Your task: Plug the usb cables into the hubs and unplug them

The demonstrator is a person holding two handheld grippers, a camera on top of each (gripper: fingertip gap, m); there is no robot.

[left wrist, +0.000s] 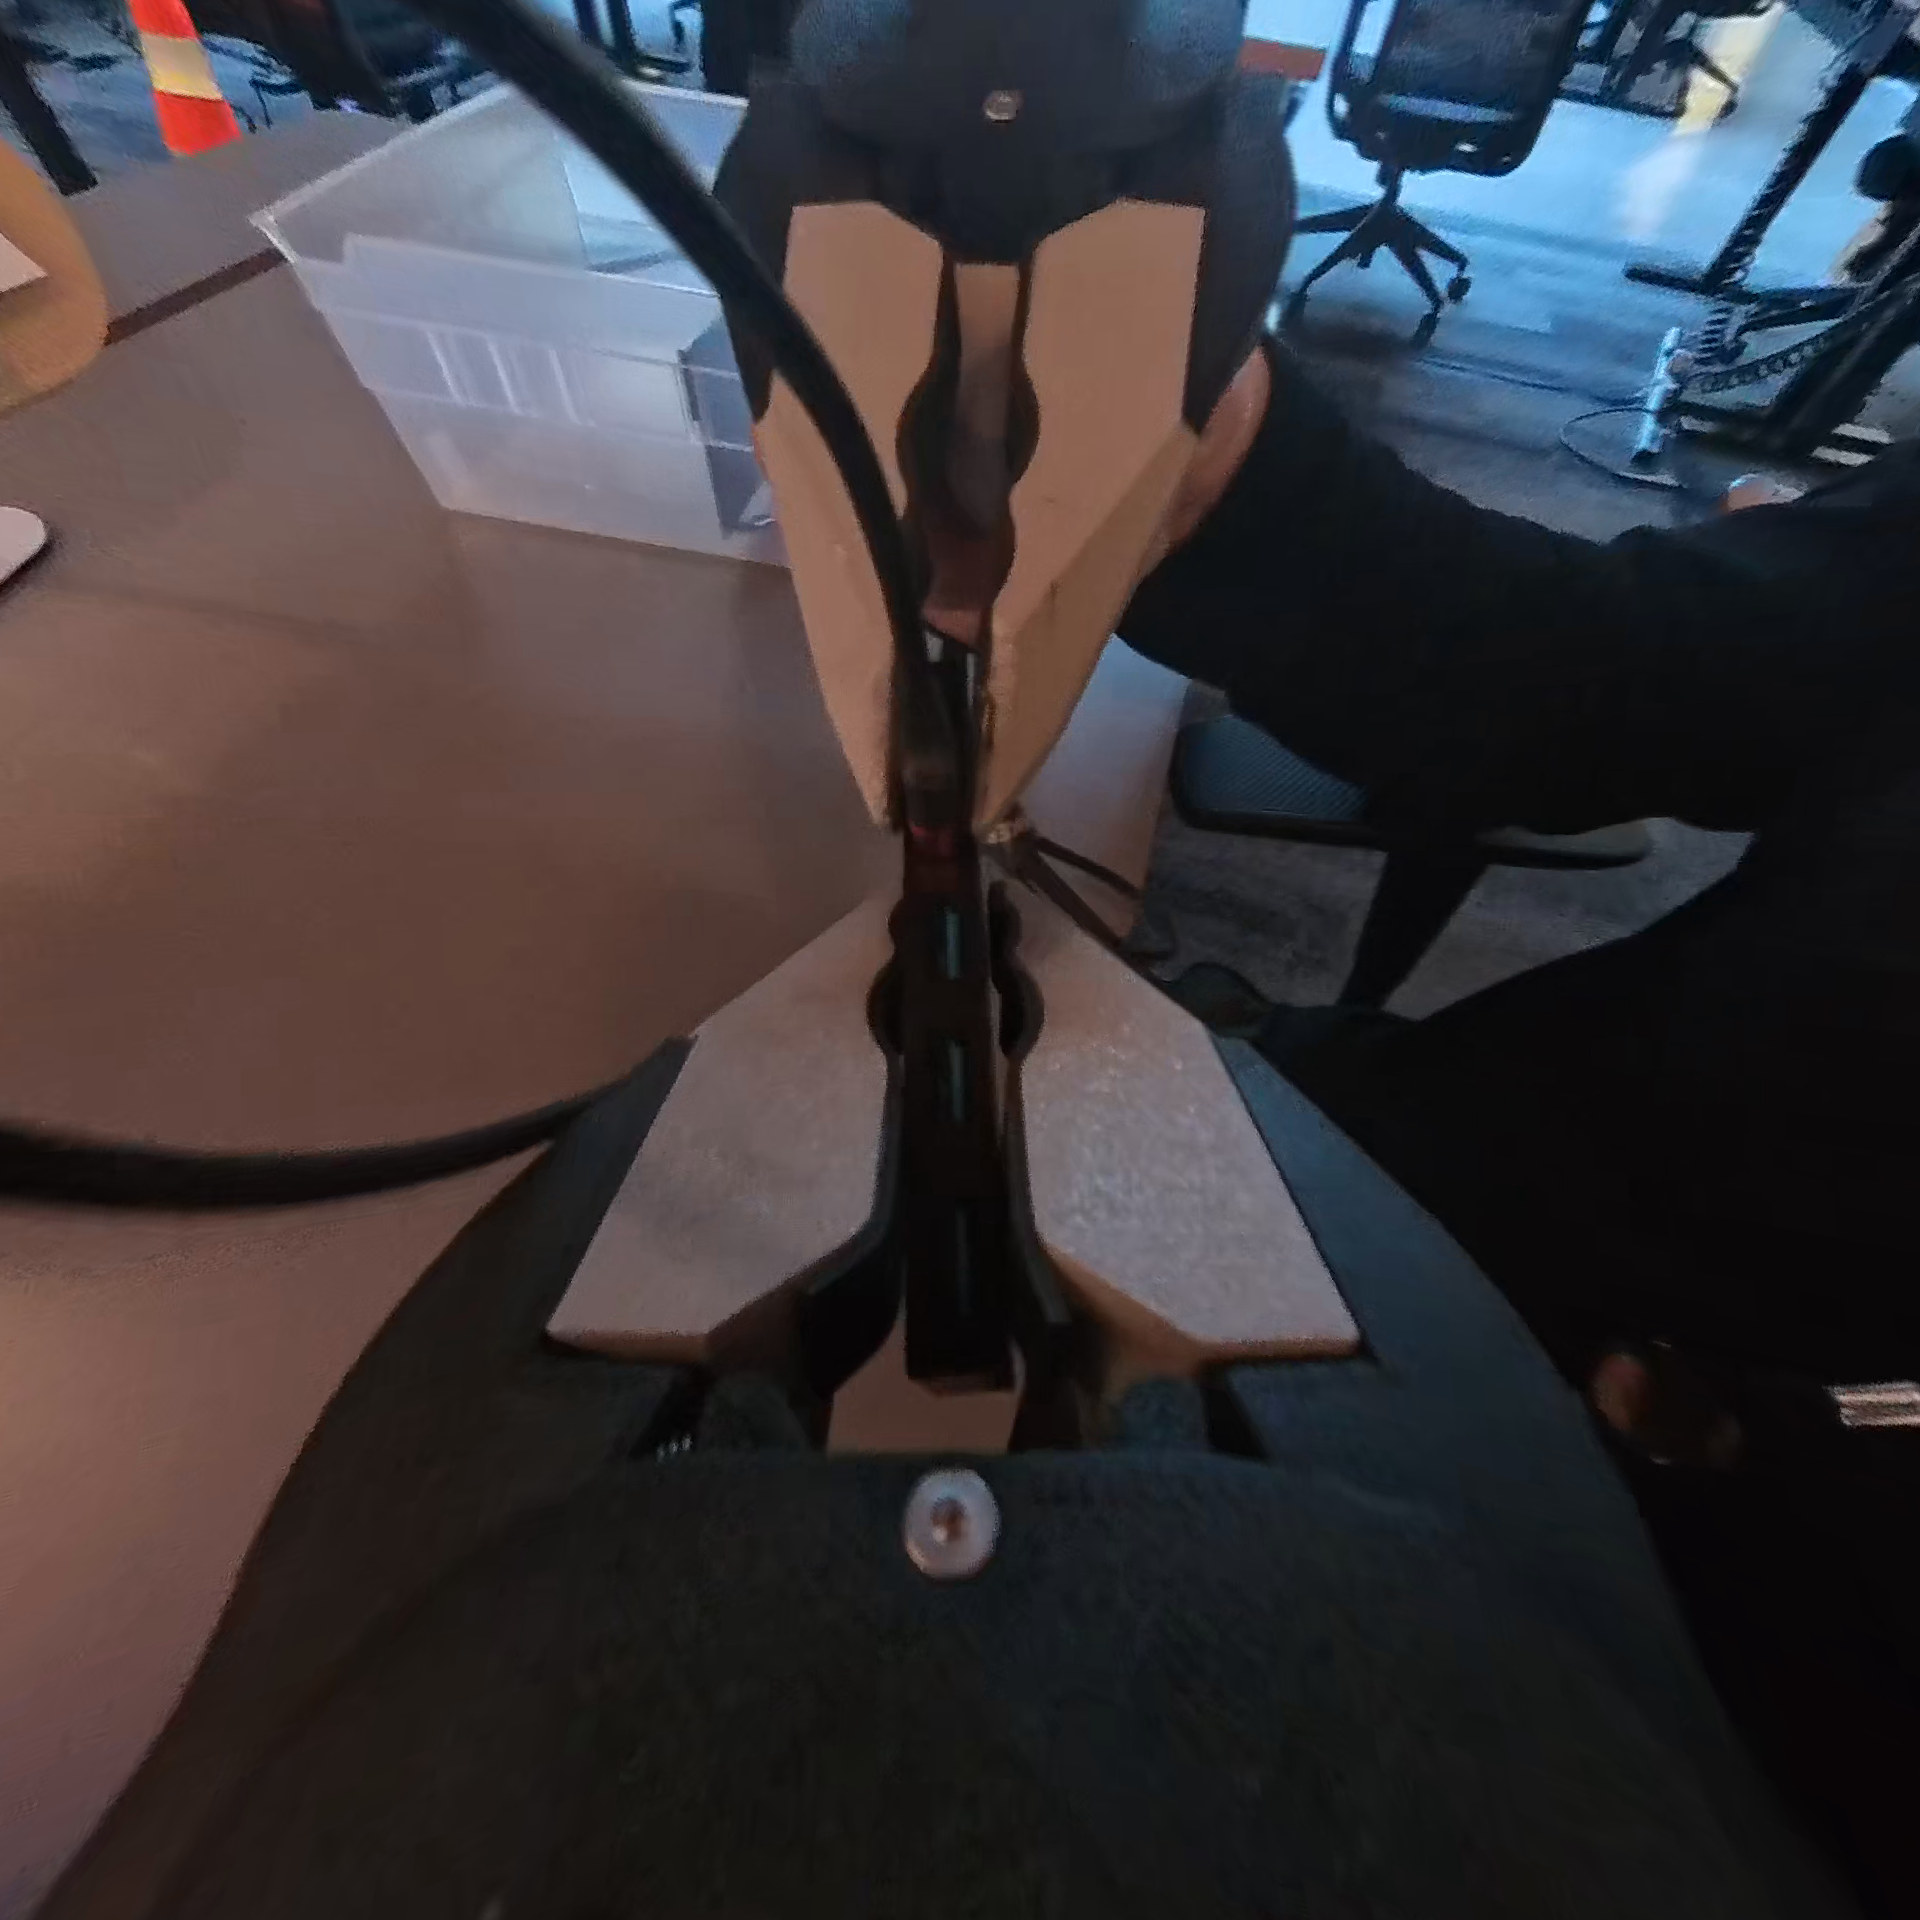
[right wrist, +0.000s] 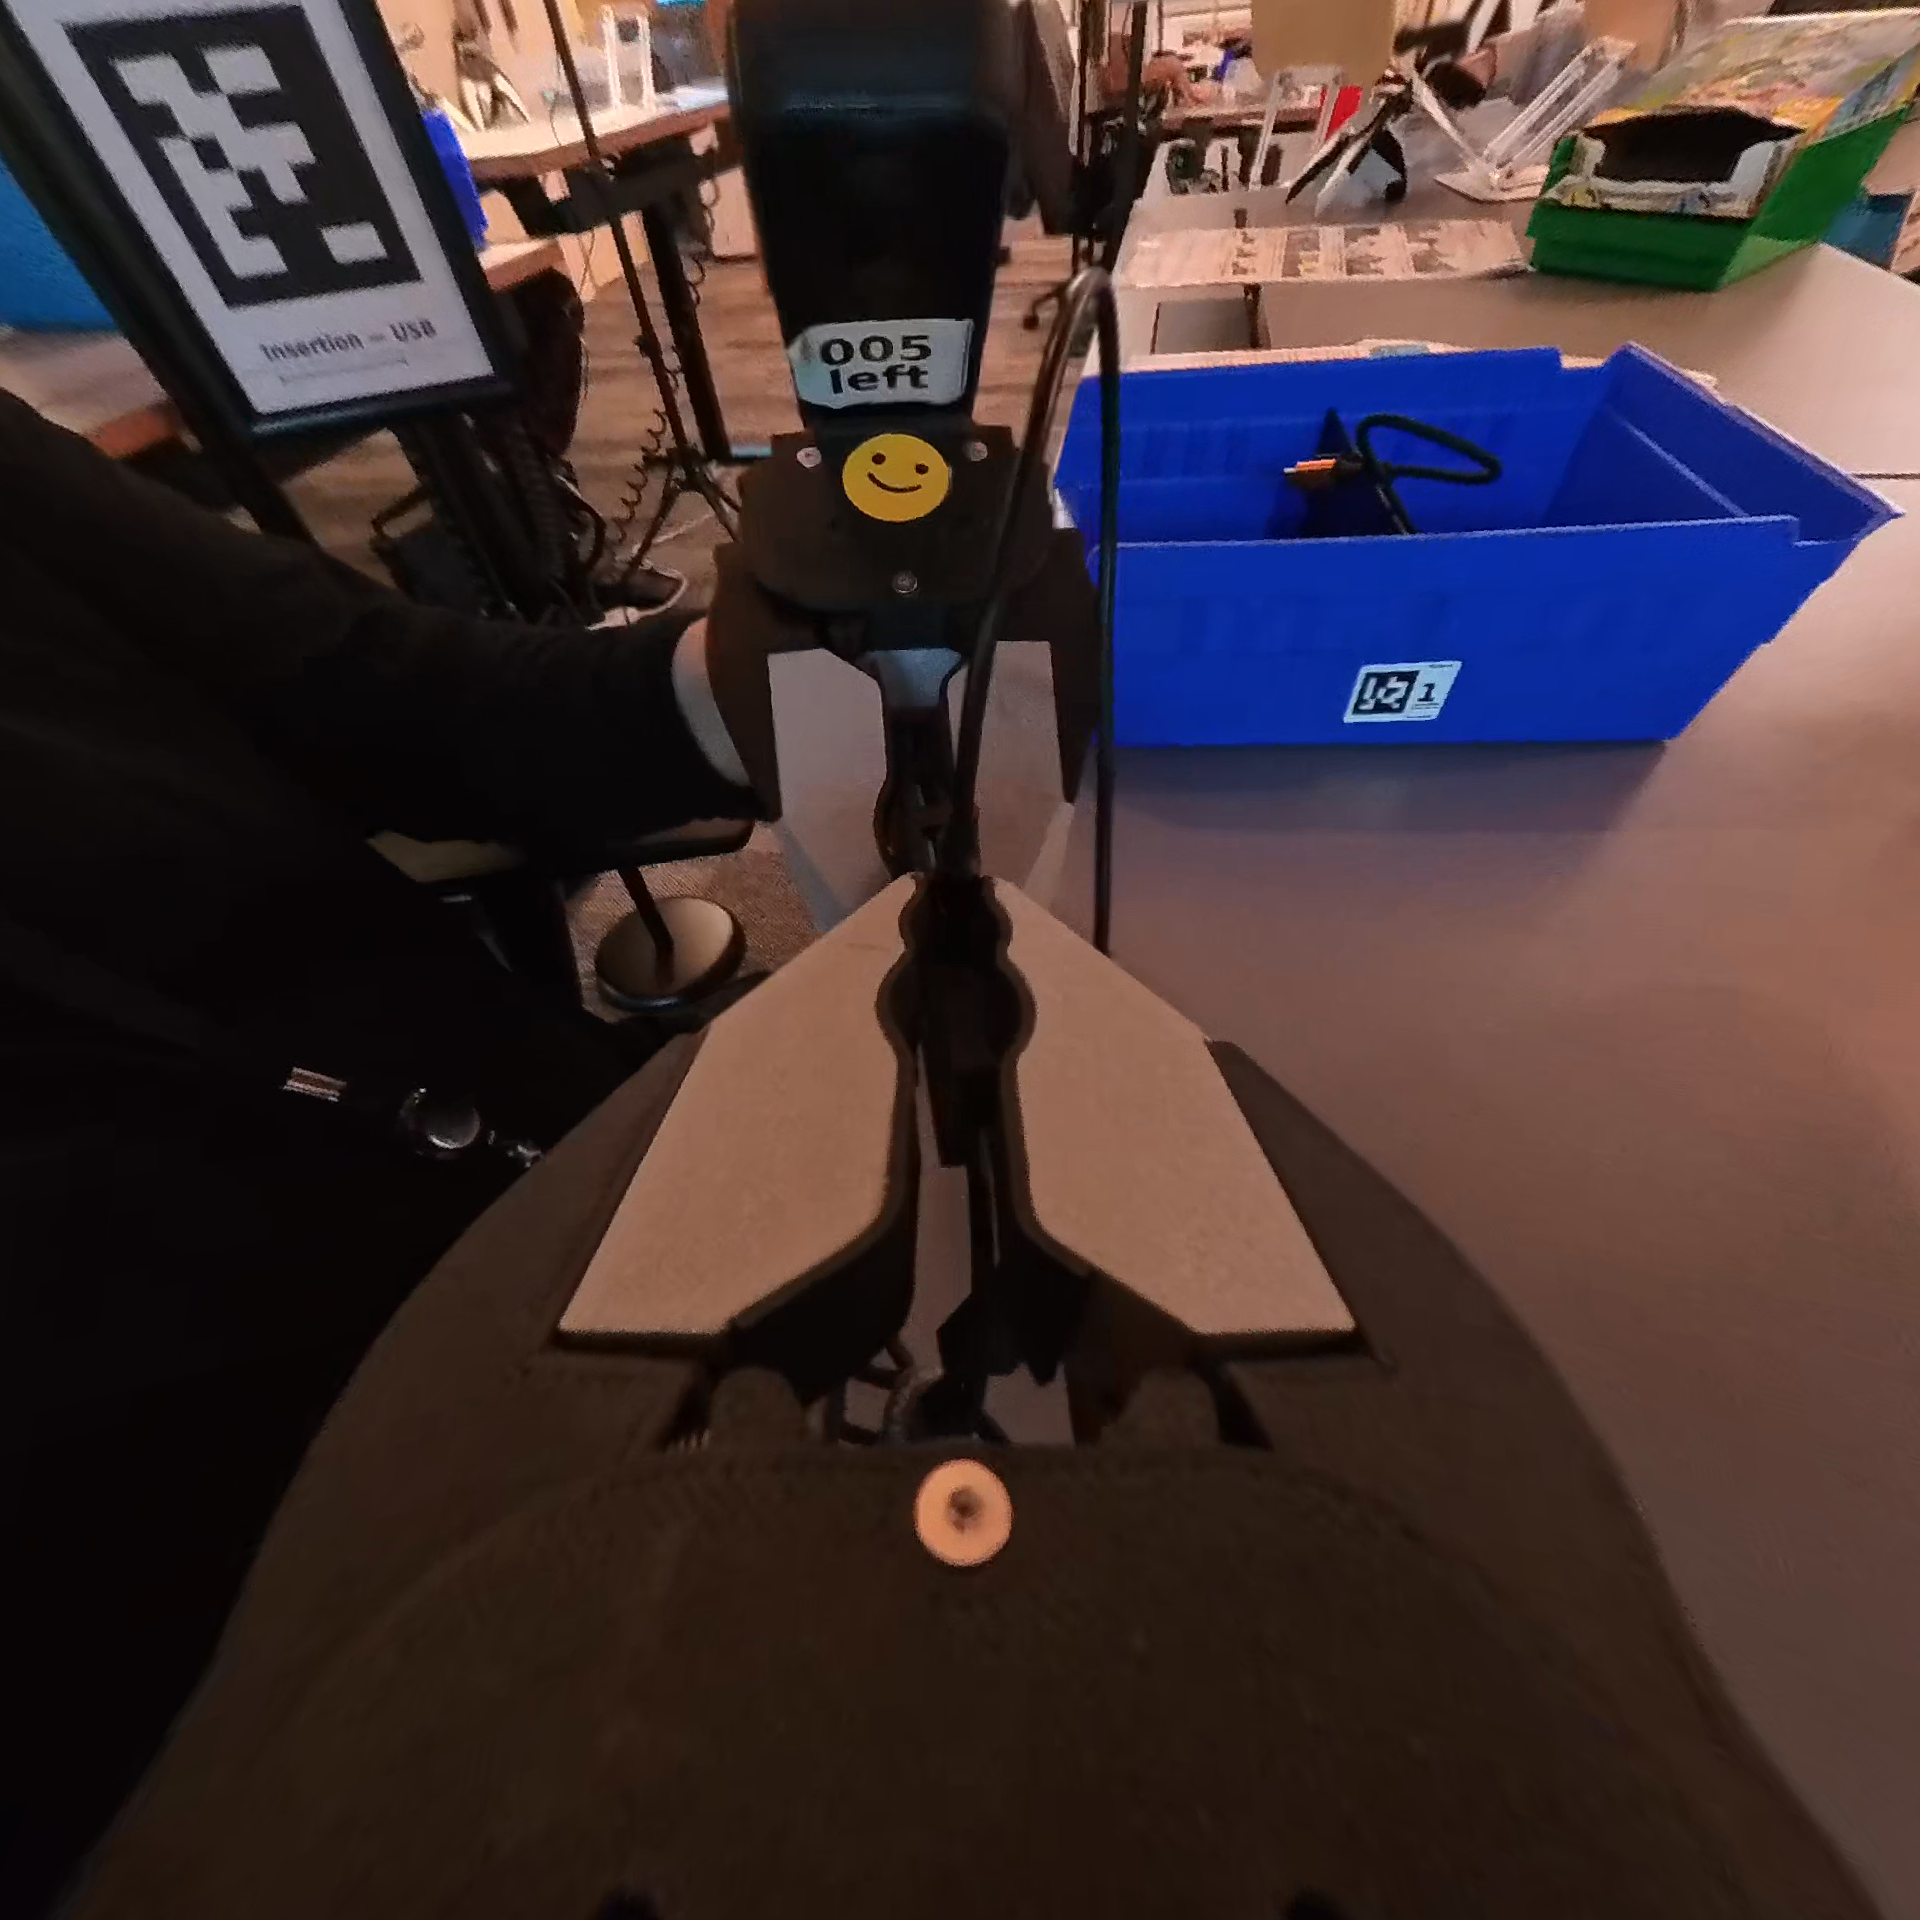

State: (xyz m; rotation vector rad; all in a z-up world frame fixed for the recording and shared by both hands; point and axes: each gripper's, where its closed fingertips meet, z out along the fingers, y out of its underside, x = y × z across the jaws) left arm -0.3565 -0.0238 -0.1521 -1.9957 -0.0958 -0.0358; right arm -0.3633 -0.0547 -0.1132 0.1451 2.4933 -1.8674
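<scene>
Above grey table [right wrist: 1507,1039], left gripper [left wrist: 940,914] clamped hub [left wrist: 940,1091], right gripper [right wrist: 951,904] clamped plug [right wrist: 961,1049], tip to tip; seemingly mid-insertion or removal, needing straight axial travel.

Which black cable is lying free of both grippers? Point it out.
The looped cable inside the blue bin; the other cable runs into the shut jaws where left gripper and right gripper meet.

The table [right wrist: 1455,1039] looks smooth and a little shiny. The blue bin [right wrist: 1455,623] is hard, smooth plastic. The see-through box [left wrist: 499,343] looks like clear plastic. The cable [left wrist: 260,1164] has a dull black skin. The grey pads [left wrist: 748,1174] look grainy and matt. The round screw [left wrist: 951,1525] is shiny metal.
</scene>
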